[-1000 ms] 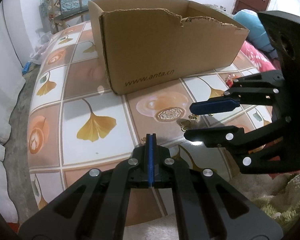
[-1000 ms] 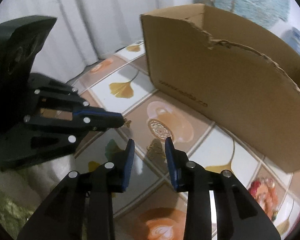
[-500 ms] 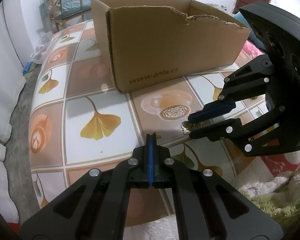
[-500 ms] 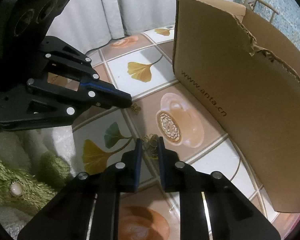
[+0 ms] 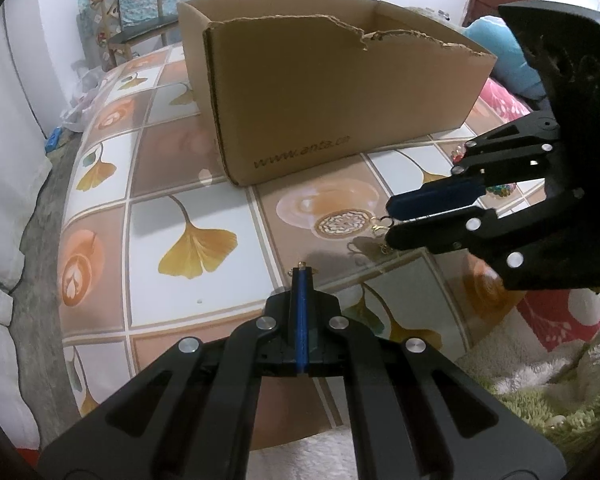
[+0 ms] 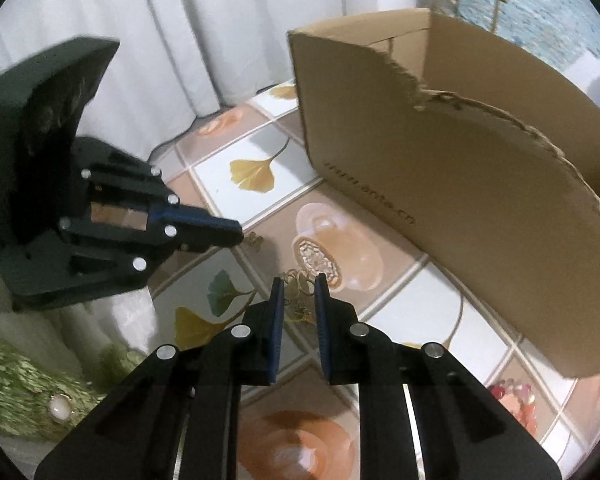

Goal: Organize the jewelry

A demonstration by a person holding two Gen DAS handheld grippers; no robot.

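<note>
My right gripper (image 6: 299,292) is shut on a gold filigree earring (image 6: 297,280), which spans the narrow gap between the blue pads. In the left wrist view the same earring (image 5: 380,226) hangs from the right gripper (image 5: 392,220) just above its shadow on the tabletop. My left gripper (image 5: 301,276) is shut, with a small gold piece (image 5: 302,268) pinched at its very tip. From the right wrist view that small piece (image 6: 254,239) sticks out of the left gripper (image 6: 236,236). The open cardboard box (image 5: 340,100) stands just behind both grippers.
The table (image 5: 148,240) has a ginkgo-leaf tile pattern, and its edge falls away on the left. Coloured bead jewelry (image 6: 512,392) lies near the box's right end. A green shaggy mat with a pearl piece (image 6: 58,408) sits at the near side. A chair (image 5: 136,28) stands beyond.
My right gripper closed from open onto the gold earring on the table and raised it slightly. The left gripper kept still and shut.
</note>
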